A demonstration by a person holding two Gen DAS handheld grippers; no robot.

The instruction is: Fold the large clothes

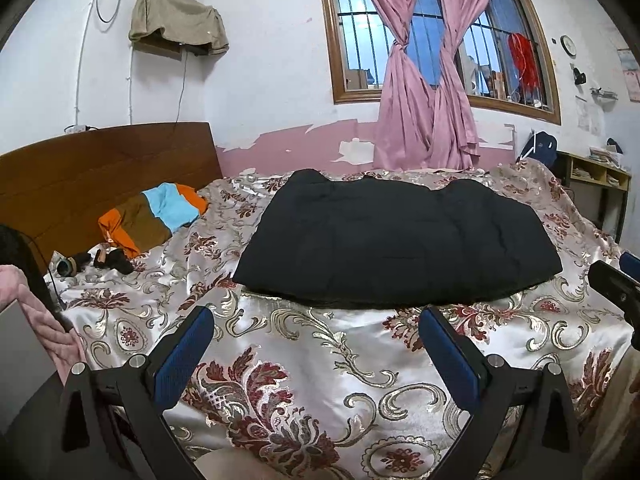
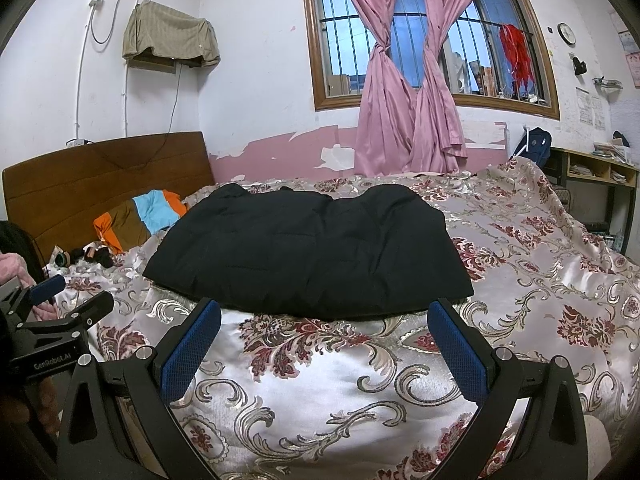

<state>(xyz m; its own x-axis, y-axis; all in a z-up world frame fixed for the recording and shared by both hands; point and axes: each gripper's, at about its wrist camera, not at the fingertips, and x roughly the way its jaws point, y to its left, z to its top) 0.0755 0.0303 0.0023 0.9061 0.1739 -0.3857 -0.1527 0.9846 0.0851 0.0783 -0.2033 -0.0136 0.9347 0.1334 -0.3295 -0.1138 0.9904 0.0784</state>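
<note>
Black garment (image 1: 396, 236): we see it lying flat on the floral bedspread (image 1: 304, 364), already a broad folded slab, its long axis running left to right across our view and its near edge facing us.
Left gripper (image 1: 316, 344): our jaws stand wide apart and empty, hovering over bare bedspread just short of the garment's near edge; the garment's middle lies straight ahead and slightly to the right.
Right gripper (image 2: 324, 336): jaws also spread wide, nothing between them; its fingertips frame the near edge, and it looks a little closer to the cloth than the left.
Key relation: we judge the next fold turns on that near edge, each gripper taking one end of it, left end for the left hand, right end for the right.
Garment material: matte black, padded, faintly quilted in panels, thick at the edge; we expect it to hold a crease poorly and spring back.
Bedspread: glossy satin with red and gold scrollwork, likely slippery under the cloth.
Striped orange, brown and blue garment (image 1: 152, 216): well apart, by the wooden headboard (image 1: 100, 160).
</note>
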